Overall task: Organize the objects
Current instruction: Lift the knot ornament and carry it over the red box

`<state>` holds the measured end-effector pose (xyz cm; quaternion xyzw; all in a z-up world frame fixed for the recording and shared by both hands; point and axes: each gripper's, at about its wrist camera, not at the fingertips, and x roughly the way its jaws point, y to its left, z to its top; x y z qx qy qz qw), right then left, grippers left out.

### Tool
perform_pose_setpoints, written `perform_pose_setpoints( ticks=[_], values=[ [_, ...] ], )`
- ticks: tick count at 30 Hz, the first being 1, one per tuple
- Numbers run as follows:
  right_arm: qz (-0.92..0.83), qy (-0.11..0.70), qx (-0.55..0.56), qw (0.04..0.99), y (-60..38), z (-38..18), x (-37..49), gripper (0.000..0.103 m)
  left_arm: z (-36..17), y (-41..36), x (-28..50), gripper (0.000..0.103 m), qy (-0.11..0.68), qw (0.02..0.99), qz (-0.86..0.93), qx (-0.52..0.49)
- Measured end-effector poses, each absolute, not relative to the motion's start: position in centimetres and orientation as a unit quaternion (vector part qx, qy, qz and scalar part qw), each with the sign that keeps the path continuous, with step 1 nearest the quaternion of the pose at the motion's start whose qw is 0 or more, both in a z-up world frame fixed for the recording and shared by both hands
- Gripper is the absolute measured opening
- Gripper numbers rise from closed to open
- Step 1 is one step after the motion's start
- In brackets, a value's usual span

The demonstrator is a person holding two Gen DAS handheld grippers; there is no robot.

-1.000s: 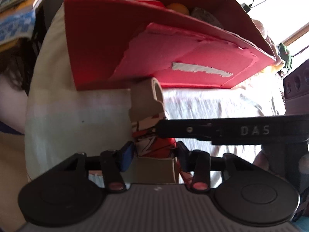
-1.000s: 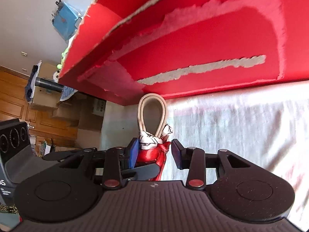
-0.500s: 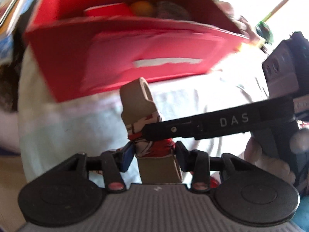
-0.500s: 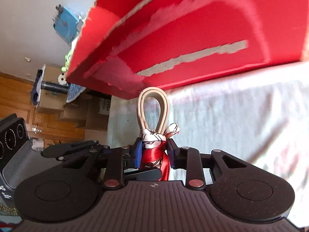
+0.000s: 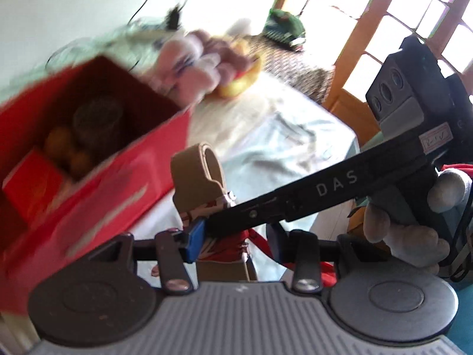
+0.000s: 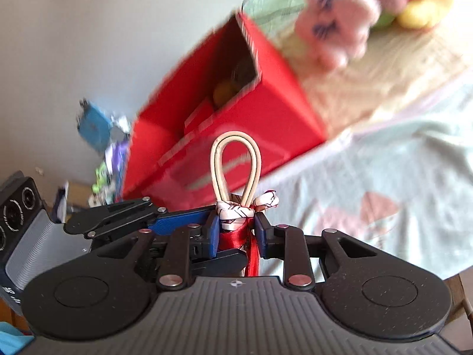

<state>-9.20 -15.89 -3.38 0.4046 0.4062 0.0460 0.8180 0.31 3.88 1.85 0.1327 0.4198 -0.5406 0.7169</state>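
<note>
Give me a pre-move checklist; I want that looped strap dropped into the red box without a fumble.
1. Right gripper shut on the beige strap: ok.
2. Left gripper grip on the strap: cannot tell, the right gripper's finger hides it.
3. Red box open at the top: ok.
4. Free room inside, beside the orange balls and dark jar: cannot tell, blurred.
5. Strap above the opening: not ok, short of it.
</note>
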Motion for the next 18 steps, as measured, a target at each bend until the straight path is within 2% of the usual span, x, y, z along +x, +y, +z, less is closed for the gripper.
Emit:
perform_pose_setpoints(
  ticks=[9, 18],
  values=[
    [0.072, 0.305, 0.396, 0.863, -16.5, 2.2, -7.2, 0.027, 8.1, 4.0, 2.0, 0.039, 0.328, 0.764, -0.546, 0.102],
    [0.160, 0.310, 0.374, 0.859, -13.3, 3.9, 3.8, 0.027, 10.2, 8.9, 7.6, 0.039, 0.309, 0.841, -0.437, 0.076]
  ],
)
